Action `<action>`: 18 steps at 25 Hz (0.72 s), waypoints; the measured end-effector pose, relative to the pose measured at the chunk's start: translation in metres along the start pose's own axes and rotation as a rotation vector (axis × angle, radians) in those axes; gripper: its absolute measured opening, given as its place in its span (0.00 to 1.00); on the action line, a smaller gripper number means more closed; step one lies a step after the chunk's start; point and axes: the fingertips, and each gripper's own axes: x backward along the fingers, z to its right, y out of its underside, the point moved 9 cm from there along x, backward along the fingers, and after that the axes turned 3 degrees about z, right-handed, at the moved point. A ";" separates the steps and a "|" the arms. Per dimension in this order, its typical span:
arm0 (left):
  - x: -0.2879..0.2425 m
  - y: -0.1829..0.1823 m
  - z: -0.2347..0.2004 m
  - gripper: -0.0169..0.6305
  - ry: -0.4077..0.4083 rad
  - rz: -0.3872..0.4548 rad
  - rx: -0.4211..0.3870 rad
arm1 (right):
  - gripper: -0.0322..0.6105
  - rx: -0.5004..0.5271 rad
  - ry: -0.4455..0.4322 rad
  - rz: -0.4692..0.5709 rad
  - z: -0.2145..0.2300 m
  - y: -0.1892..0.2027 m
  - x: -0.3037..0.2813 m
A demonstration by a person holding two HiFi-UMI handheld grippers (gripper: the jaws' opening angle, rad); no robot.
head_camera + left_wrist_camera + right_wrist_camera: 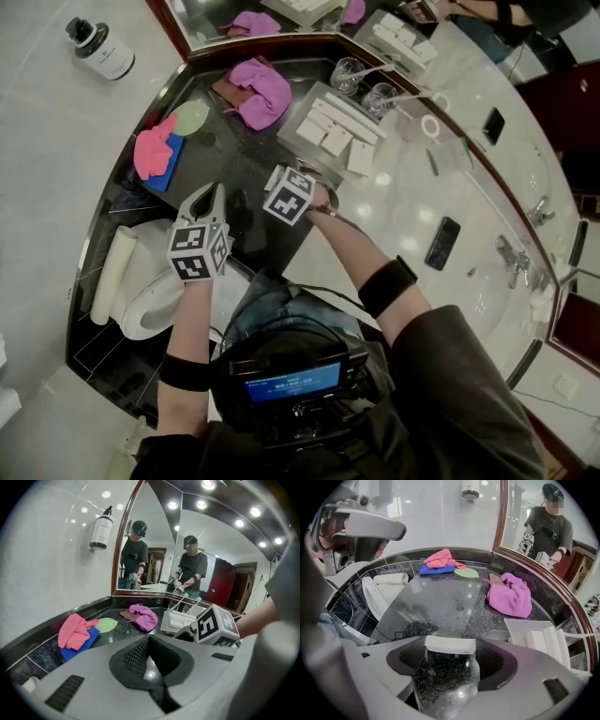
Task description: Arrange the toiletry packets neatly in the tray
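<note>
My right gripper (pixel 450 660) is shut on a white toiletry packet (pixel 450 645) that spans the gap between its wide-set jaws, above the black stone counter (pixel 440 602). In the head view this gripper (pixel 279 180) hovers just off the front-left corner of the white tray (pixel 292 142), which holds several white packets (pixel 336 127). The tray (pixel 518 627) lies low at the right of the right gripper view. My left gripper (pixel 208 199) is shut and empty, held over the counter's front edge; its jaws (pixel 150 641) are pressed together.
A purple cloth (pixel 258 89) lies behind the tray's left side. A pink cloth on a blue one (pixel 155 150) and a green leaf-shaped dish (pixel 190 117) sit at the far left. Two glasses (pixel 349 73) stand behind the tray. A phone (pixel 442 242) lies beside the sink. A toilet (pixel 164 291) and a rolled towel (pixel 112 274) are below.
</note>
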 end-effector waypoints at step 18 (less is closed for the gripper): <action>0.012 0.001 0.015 0.03 -0.010 0.019 -0.004 | 0.53 -0.008 0.005 0.088 -0.003 0.002 0.032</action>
